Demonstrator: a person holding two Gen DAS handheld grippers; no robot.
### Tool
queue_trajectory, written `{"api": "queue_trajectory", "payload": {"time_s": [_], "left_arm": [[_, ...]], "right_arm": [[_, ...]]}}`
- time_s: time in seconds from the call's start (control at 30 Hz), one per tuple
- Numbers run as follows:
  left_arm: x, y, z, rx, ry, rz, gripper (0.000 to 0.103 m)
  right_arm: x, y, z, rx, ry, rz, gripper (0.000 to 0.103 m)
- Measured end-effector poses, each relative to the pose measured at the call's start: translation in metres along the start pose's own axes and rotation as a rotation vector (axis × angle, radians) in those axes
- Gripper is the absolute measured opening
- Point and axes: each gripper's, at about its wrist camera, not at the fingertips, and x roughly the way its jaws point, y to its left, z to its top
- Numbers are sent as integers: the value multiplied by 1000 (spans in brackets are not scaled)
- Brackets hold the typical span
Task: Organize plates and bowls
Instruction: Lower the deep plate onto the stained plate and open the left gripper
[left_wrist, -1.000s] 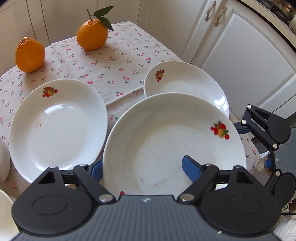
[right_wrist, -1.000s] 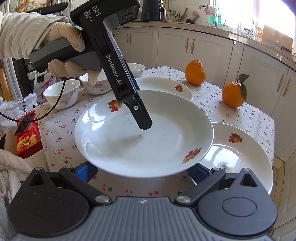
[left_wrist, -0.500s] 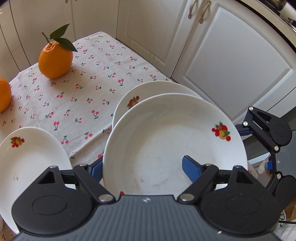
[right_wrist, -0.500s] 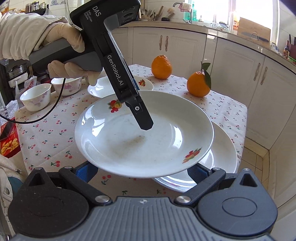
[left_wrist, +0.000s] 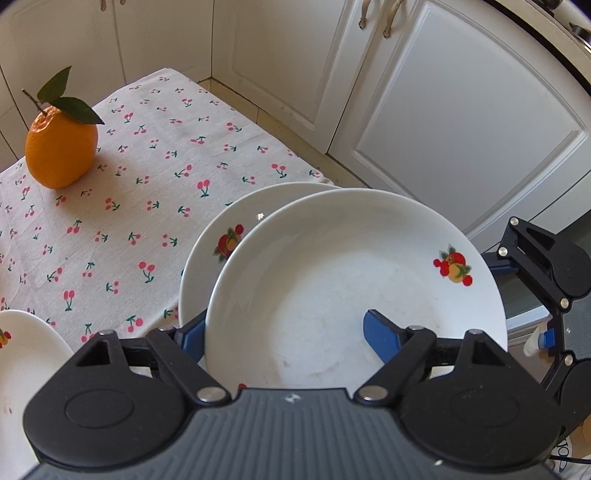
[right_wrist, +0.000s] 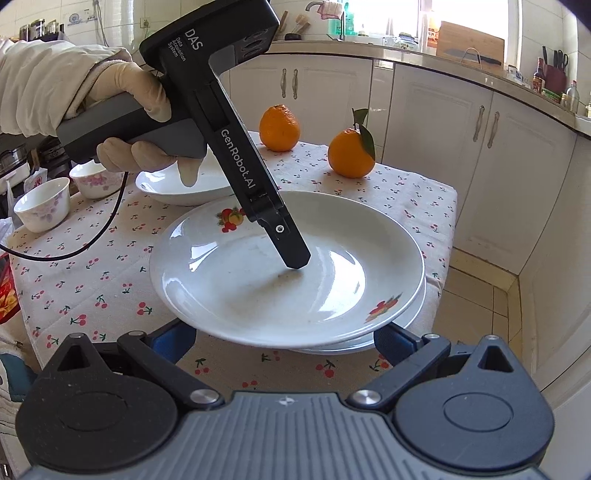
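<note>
Left gripper (left_wrist: 284, 336) clamped on rim of white plate (left_wrist: 354, 288), one finger (right_wrist: 291, 251) inside the dish, the other under it. Plate held just above second plate (left_wrist: 214, 243) near the corner of the cherry tablecloth (left_wrist: 122, 221). Right gripper (right_wrist: 284, 339) below the near rim; jaws apart, grip not possible to tell.

Glossy white ceramic plate (right_wrist: 258, 295) above matt cherry-print cloth (left_wrist: 147, 221); gripper's matt black plastic fingers (right_wrist: 291, 247).
</note>
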Motion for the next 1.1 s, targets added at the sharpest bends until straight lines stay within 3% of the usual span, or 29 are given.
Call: {"api": "queue_trajectory", "payload": {"time_s": [0.6, 1.1], "left_arm": [[20, 6, 10, -16, 11, -4, 85], [15, 8, 13, -33, 21, -1, 85]], "right_arm": [[-1, -12, -7, 48, 4, -27, 103], [-5, -12, -8, 58, -16, -27, 103]]}}
